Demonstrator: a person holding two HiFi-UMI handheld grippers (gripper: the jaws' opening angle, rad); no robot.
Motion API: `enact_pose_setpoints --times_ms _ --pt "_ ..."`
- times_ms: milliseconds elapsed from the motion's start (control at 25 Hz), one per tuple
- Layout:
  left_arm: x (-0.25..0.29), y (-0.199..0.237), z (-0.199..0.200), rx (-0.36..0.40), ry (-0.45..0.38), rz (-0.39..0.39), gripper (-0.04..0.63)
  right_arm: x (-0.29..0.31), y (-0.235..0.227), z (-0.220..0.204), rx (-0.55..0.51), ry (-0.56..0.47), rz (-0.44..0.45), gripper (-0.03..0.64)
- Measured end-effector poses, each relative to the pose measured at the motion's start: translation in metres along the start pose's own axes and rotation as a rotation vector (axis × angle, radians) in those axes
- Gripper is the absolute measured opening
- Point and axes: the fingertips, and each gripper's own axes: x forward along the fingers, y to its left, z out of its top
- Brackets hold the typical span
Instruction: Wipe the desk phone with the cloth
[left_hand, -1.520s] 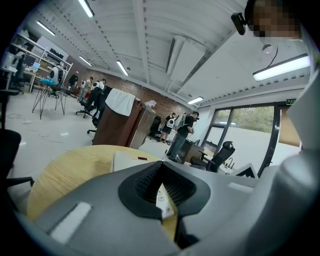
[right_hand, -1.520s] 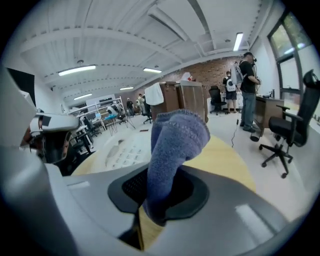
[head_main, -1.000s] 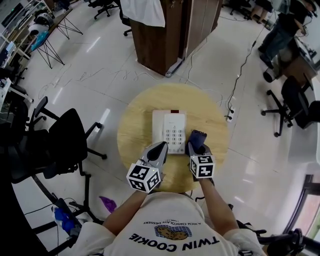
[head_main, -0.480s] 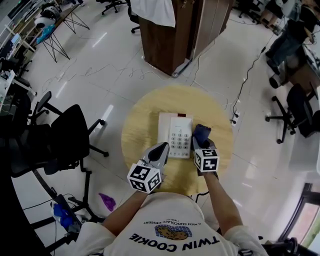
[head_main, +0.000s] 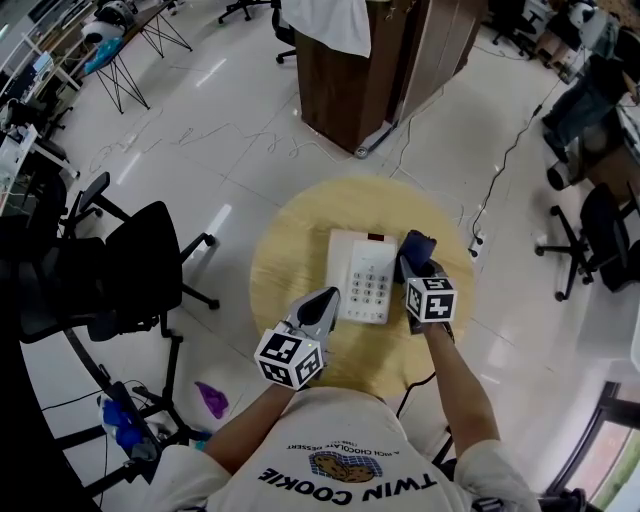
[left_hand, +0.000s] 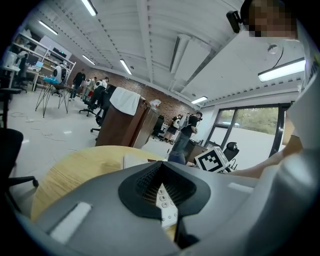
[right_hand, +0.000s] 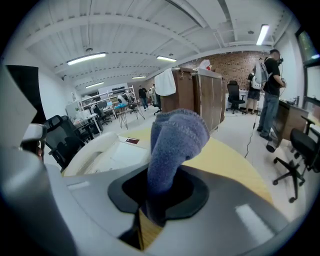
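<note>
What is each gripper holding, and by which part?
The right gripper clamps the blue cloth by one bunched end, the rest sticking out past the jaws. The left gripper holds nothing.

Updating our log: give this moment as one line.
right gripper: shut on cloth | left gripper: shut | cloth: right of desk phone

Bare table (head_main: 290, 250) left of and beyond the desk phone (head_main: 365, 277), right gripper (head_main: 413, 264) with cloth (head_main: 418, 246) just beside its right edge, left gripper (head_main: 324, 299) near its front-left corner
</note>
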Motion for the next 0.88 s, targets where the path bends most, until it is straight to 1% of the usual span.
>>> enact_pose_setpoints --times_ms 240,600,800,880 --pt "-0.004 0.004 -0.002 -0.004 0.0 0.012 -0.008 0.017 -0.012 0.019 0.036 0.005 0.016 0.068" --pt "-0.008 0.011 0.002 -0.004 -0.007 0.03 -0.008 0.042 -0.019 0.039 0.095 0.0 0.051 0.068" --pt "-0.009 0.014 0.002 -0.01 -0.009 0.043 -0.008 0.05 -0.02 0.047 0.077 0.021 0.075 0.067" --pt "-0.009 0.015 0.002 -0.011 -0.008 0.042 -0.008 0.052 -0.023 0.055 0.021 0.034 0.058 0.069"
